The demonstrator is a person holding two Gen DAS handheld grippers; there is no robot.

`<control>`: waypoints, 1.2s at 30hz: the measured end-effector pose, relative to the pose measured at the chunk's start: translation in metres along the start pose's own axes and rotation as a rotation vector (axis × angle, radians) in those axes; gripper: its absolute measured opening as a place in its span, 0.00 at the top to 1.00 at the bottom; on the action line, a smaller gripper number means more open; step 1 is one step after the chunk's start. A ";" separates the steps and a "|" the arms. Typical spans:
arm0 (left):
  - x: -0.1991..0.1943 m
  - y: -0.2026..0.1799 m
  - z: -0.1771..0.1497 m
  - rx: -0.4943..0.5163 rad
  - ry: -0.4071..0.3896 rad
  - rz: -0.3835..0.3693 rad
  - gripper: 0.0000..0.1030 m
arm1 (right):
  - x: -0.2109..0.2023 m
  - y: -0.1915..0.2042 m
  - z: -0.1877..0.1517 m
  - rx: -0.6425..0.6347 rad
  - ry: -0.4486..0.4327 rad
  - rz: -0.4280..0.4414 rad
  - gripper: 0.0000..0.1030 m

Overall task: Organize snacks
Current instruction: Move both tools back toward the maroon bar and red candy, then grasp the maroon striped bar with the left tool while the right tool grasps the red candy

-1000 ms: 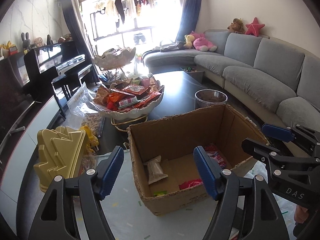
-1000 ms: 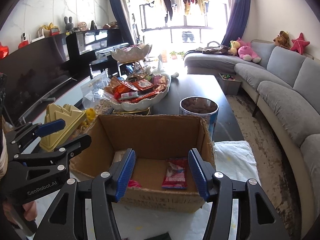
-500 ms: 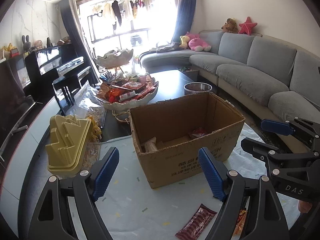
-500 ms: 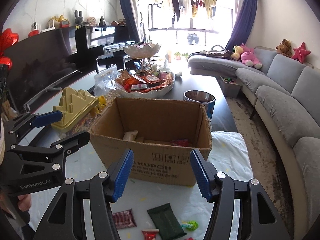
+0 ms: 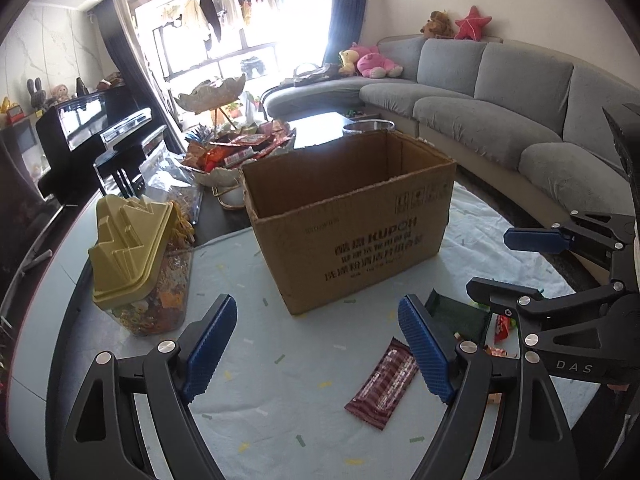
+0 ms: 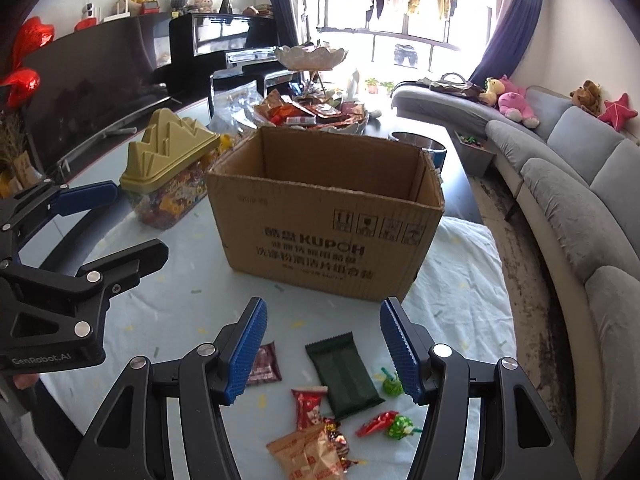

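The left hand-held gripper (image 5: 316, 348) hangs spread and empty; the right hand-held gripper (image 6: 322, 350) too, above a dark green packet (image 6: 343, 374). Loose snacks (image 6: 316, 436) lie on the desk (image 6: 192, 276) in front of the open cardboard box (image 6: 324, 220); a yellow-lidded jar (image 6: 170, 176) stands left of the box.

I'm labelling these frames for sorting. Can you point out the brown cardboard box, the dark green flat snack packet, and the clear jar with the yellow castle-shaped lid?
Brown cardboard box (image 6: 320, 240): right wrist view, printed front wall.
Dark green flat snack packet (image 6: 344, 374): right wrist view, packet's middle.
Clear jar with yellow castle-shaped lid (image 5: 128, 248): left wrist view, on the lid.
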State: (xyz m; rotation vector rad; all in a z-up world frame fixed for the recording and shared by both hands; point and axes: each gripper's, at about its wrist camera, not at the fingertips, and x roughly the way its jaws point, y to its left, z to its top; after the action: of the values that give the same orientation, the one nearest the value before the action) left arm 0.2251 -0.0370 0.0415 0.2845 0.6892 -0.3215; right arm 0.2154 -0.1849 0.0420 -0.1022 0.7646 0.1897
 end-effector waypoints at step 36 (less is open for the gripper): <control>0.115 -0.049 -0.070 0.153 0.318 -0.202 0.28 | 0.082 0.014 -0.074 -0.097 0.357 0.038 0.58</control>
State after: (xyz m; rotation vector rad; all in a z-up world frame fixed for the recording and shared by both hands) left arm 0.2498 -0.0787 -0.0933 0.4184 1.0124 -0.5298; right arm 0.2202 -0.1726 -0.0686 -0.2174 1.1140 0.2481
